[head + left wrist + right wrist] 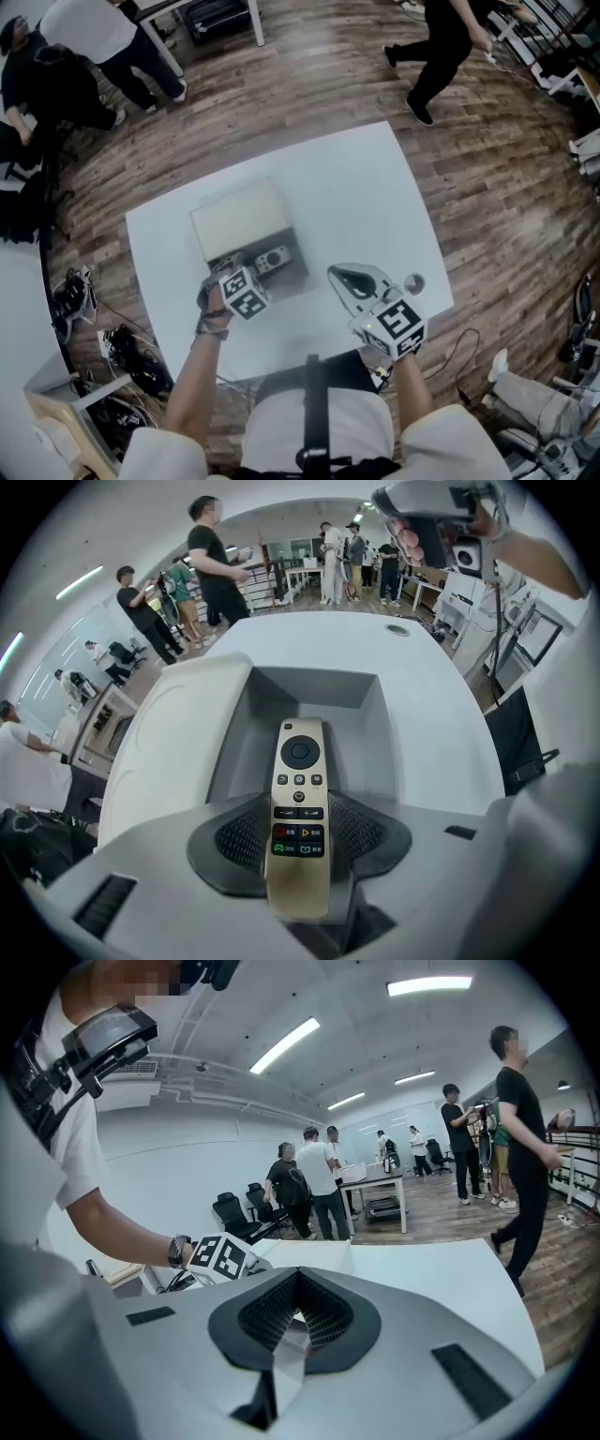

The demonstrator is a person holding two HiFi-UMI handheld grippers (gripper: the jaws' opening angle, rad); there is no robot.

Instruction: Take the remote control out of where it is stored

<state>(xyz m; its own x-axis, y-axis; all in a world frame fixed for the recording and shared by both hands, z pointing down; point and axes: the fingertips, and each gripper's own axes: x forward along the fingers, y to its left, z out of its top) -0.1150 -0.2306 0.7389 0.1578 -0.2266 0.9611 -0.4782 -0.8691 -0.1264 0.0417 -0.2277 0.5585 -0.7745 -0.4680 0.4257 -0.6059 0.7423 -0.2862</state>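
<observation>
**Left gripper has the remote, right gripper up and empty**

Starting on the left: the left gripper (300, 817) is clamped on the remote control (299, 766). Its two black ribbed pads (242, 838) press on the lower half of the gold body, one on each long edge, either side of the coloured buttons. The jaws stand only as far apart as the remote is wide. The remote lies lengthwise along the jaws, buttons up, and its round-button end points away over the open grey compartment of the box (319, 691). Whether that far end touches the compartment floor, I cannot tell.

From the head view, the box sits on the white table (375, 187) with its pale lid (239, 218) on the far side. The left gripper is at the near edge of the compartment, its marker cube (242, 292) facing up.

Moving right: the right gripper (295, 1302) is well apart from the box, to the right over bare tabletop. Its pads are closed together at the tips and nothing is between them. Its own view looks out level across the room, well above the table surface.

Just beyond it, a small round object (413, 281) lies on the table near the right edge.
</observation>
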